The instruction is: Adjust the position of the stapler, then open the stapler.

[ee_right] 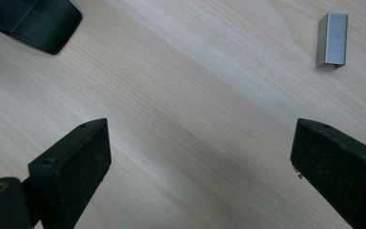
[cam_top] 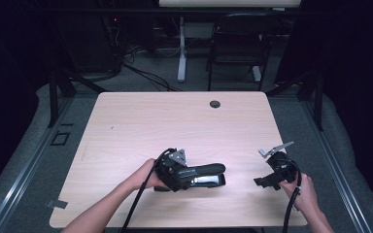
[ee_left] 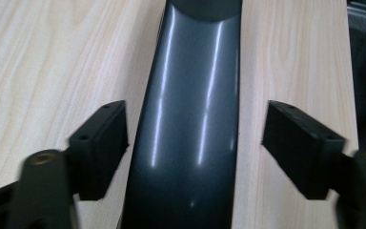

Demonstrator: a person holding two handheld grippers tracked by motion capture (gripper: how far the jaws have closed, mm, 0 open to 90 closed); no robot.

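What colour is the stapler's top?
Glossy dark grey, nearly black, on the stapler; best seen in the left gripper view.

Stapler (cam_top: 208, 174) beside left tool (cam_top: 175, 171) (tabletop)

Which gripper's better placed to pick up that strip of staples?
Right, probably. The right gripper is open over bare table with the strip of staples just ahead of its jaws. The left gripper is open too, but straddles the black stapler, so it's occupied.
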